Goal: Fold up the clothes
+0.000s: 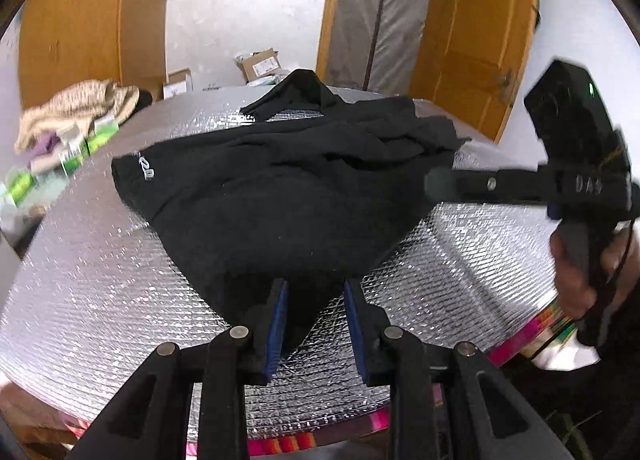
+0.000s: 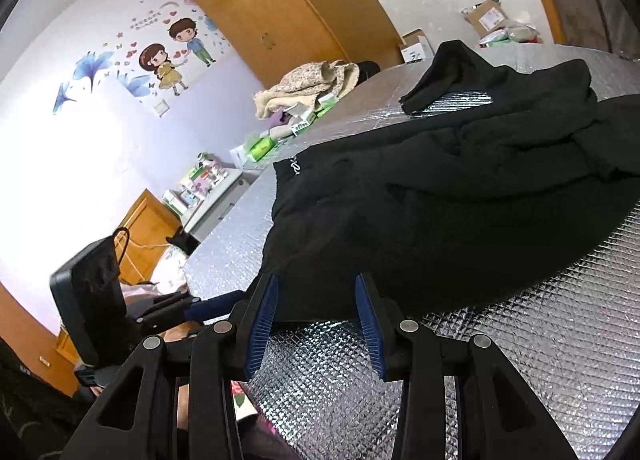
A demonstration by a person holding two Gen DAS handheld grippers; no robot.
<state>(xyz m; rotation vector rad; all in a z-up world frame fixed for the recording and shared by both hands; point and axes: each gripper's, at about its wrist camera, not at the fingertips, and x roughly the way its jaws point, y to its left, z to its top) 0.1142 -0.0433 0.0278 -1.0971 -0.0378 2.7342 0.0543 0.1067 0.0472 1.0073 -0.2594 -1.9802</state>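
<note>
A black garment (image 1: 280, 188) with a small white logo lies rumpled on the silver foil-covered surface (image 1: 100, 300); it also shows in the right wrist view (image 2: 460, 200). My left gripper (image 1: 316, 300) is open, its blue pads on either side of the garment's near corner. My right gripper (image 2: 316, 300) is open just above the garment's near edge. In the left wrist view the right gripper (image 1: 440, 182) comes in from the right, blurred, near the garment's right side. In the right wrist view the left gripper (image 2: 216, 306) shows at lower left.
A beige patterned cloth (image 1: 76, 108) and green boxes (image 1: 72, 152) lie off the surface's far left. Cardboard boxes (image 1: 260, 64) sit behind it. Wooden wardrobe (image 1: 80, 20) and door (image 1: 480, 40) stand at the back. A colourful sheet edge (image 1: 532, 332) runs under the foil.
</note>
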